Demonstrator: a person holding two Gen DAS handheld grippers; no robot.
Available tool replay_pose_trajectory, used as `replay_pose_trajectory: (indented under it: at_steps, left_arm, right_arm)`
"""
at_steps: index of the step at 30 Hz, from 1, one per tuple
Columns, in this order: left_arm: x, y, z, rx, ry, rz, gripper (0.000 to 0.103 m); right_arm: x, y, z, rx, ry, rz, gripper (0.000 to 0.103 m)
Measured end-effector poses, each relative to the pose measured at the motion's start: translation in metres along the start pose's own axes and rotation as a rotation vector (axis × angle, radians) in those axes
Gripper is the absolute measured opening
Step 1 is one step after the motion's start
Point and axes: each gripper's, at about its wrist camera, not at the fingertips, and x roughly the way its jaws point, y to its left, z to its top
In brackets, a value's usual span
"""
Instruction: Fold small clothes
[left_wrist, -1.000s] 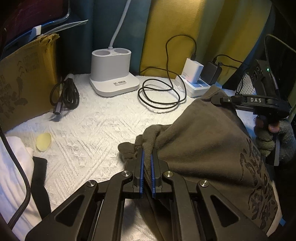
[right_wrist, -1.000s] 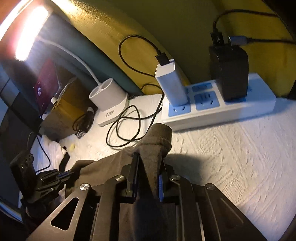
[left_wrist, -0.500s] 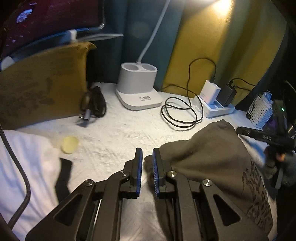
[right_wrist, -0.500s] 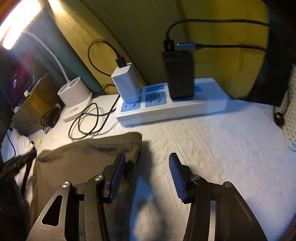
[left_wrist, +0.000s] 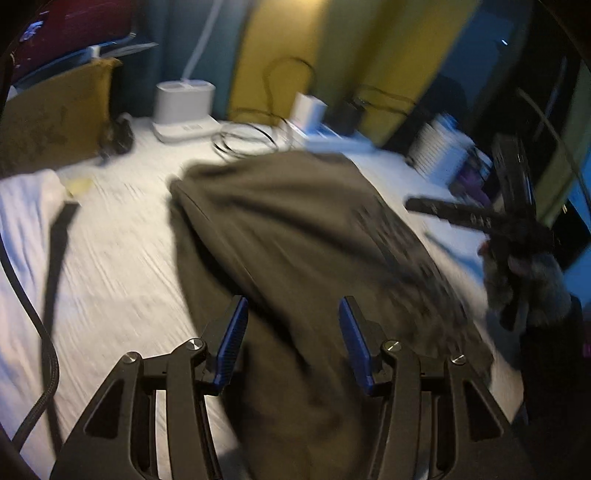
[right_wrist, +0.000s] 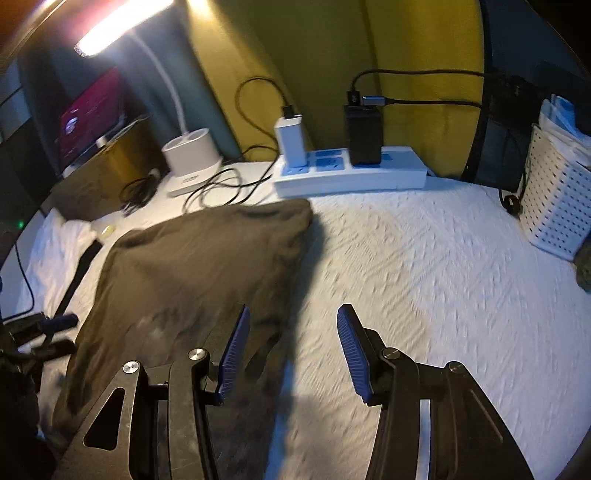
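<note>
Left wrist view shows the left gripper (left_wrist: 290, 341) over the near end of a dark olive garment (left_wrist: 295, 229) that lies folded on the white bedspread (left_wrist: 118, 258); its jaws are opening, about halfway apart, the blue pads gripping nothing, with cloth below the gap. At the right edge a gloved hand (left_wrist: 528, 280) carries the right gripper (right_wrist: 291, 354); in the right wrist view its jaws stand about half open and empty, one pad over the garment's edge, the other over bare bedspread. Behind the garment sit a white power strip (right_wrist: 351, 177), a lamp base (right_wrist: 192, 158) and a white basket (right_wrist: 554, 210).
</note>
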Motion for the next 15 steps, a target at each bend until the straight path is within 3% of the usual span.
replay_pose_trajectory:
  at_steps: [3, 4, 5, 13, 15]
  left_arm:
    - [0.001, -0.013, -0.016, 0.051, 0.018, 0.003, 0.051]
    - [0.001, -0.015, -0.019, 0.061, 0.014, 0.008, 0.041]
    - [0.001, -0.017, -0.022, 0.073, 0.005, 0.016, 0.002]
    - [-0.026, -0.011, -0.037, 0.009, -0.04, 0.042, 0.003]
    - [-0.023, -0.003, -0.041, -0.011, -0.038, 0.071, 0.003]
  right_arm:
    - [-0.009, 0.013, -0.018, -0.026, 0.002, 0.003, 0.051]
    - [-0.011, 0.016, -0.023, -0.029, 0.004, 0.008, 0.051]
    - [-0.012, 0.02, -0.03, -0.035, 0.009, 0.015, 0.051]
    - [-0.01, 0.037, -0.075, -0.089, 0.05, -0.021, 0.052]
    - [-0.015, 0.039, -0.082, -0.095, 0.041, -0.029, 0.058]
